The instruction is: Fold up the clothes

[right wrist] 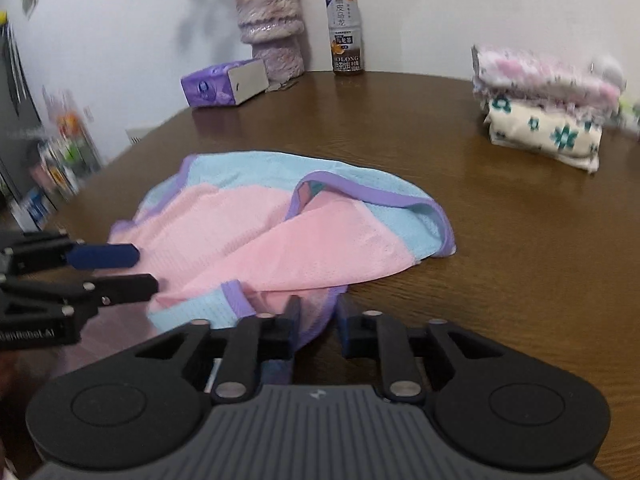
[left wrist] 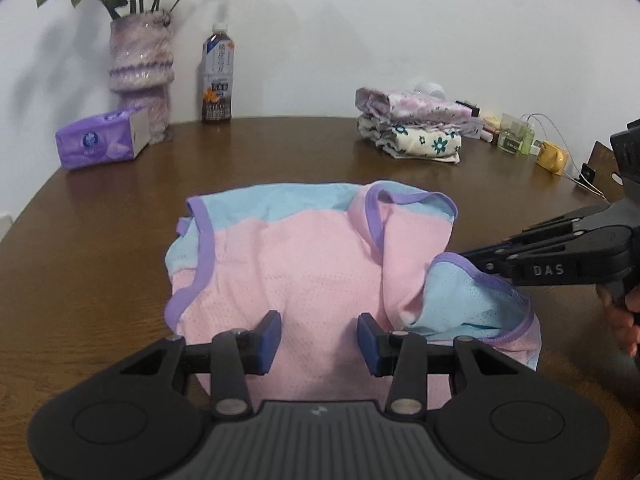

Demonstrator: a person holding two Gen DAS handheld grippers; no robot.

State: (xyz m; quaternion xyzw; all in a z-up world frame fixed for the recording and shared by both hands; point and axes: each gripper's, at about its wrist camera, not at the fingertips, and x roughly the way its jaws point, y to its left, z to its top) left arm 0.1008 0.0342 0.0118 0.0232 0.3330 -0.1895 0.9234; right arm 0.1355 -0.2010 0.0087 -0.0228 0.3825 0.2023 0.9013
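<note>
Garment [left wrist: 304,264] one, folded clothes [left wrist: 412,128] two

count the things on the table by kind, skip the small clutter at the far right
garment being folded: 1, pink and blue top
folded clothes: 2, floral pink one stacked on cream one with teal flowers
vase with flowers: 1
tea bottle: 1
purple tissue pack: 1
total: 6

Soft indoor light, blurred fisheye edges
</note>
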